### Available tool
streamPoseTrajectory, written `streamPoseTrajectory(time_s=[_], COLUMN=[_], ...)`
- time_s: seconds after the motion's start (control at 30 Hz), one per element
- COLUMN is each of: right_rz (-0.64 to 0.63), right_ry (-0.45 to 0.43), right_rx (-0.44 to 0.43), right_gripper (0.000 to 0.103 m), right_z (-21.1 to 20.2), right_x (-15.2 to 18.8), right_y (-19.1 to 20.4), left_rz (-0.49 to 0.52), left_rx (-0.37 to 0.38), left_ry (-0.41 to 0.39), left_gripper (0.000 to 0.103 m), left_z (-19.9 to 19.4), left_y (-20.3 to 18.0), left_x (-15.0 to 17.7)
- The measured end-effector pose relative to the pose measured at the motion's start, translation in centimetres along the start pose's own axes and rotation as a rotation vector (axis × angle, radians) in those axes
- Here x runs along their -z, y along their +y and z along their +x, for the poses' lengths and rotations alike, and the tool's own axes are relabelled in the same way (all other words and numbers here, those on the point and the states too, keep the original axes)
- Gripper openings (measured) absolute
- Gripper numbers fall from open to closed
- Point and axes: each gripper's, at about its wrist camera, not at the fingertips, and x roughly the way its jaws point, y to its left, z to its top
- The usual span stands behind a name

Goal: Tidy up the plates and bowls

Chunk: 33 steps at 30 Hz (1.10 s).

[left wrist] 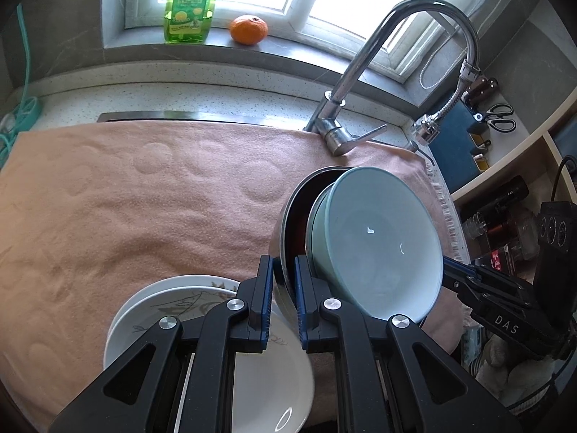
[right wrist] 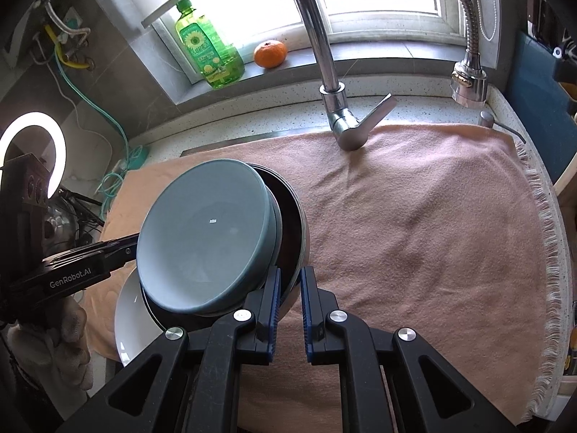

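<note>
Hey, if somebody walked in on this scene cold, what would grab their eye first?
Probably the blue-grey bowl nested in a dark metal bowl, both tilted above the pink towel, with the left gripper and right gripper pinching the metal rim on opposite sides. Next, white plates stacked below, and the chrome faucet before a bright window.
</note>
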Motion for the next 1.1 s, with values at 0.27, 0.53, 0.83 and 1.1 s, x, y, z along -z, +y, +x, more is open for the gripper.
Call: streamPoseTrajectory(time_s=[0.27,0.53,0.83,1.1], right_rz=[-0.043,-0.078,-0.097,-0.094], right_ry=[-0.011,-0.011,0.014,0.036], right_rx=[-0.024,-0.05,-0.064,-0.059], right_gripper=[0.01,0.01,0.01,0.01], right_z=[-0.8,-1.1,-0.5,0.2], right_x=[-0.2,0.3,1.8,3.1], right_y=[2.4,5.3,8.4,10.3], left_rz=[-0.031,-0.065,-0.083,-0.084], left_rx=[-0.007,-0.018,-0.024,-0.021], left_ry=[-0.034,-0.049,-0.038,-0.018], left_gripper=[0.01,0.01,0.01,0.01], left_z=[-2.5,-4.5,-5.9,-6.3], left_y=[1.6,3.7,5.9,7.6], left_x=[0.9,2.4,4.0,4.9])
